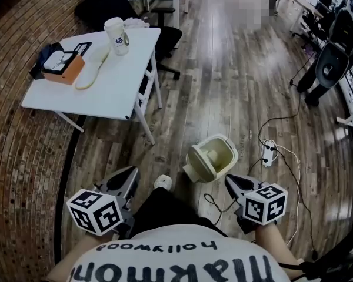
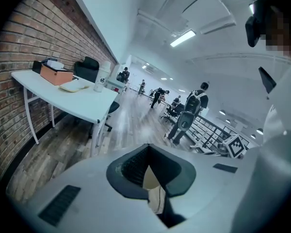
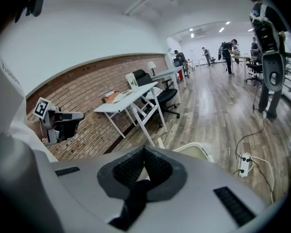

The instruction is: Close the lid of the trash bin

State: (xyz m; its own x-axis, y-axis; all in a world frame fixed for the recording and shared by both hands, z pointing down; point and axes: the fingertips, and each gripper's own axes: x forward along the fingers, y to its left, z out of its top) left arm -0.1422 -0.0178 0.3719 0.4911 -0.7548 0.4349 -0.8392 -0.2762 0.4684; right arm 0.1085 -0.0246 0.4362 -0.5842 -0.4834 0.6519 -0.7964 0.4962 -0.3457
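Left gripper: jaws pressed together at the tips, nothing between them. It is held low by the person's left side and points out along the wooden floor.

Right gripper: jaws likewise closed tip to tip and empty. It is held low at the person's right side.

In the head view the left gripper and right gripper sit well apart, one on each side of the person's body.

Trash bin: cream-coloured, standing on the floor ahead of the person. It lies between the two grippers but nearer the right one, and neither touches it. Its mouth is uncovered. The lid hangs open, tilted off the near-left rim. In the right gripper view the bin's rim shows just past the jaw tips.

Further out, a power strip with trailing cables lies on the floor right of the bin. A white table stands against the brick wall to the left. It carries a cup and an orange box. A black office chair sits behind the table.
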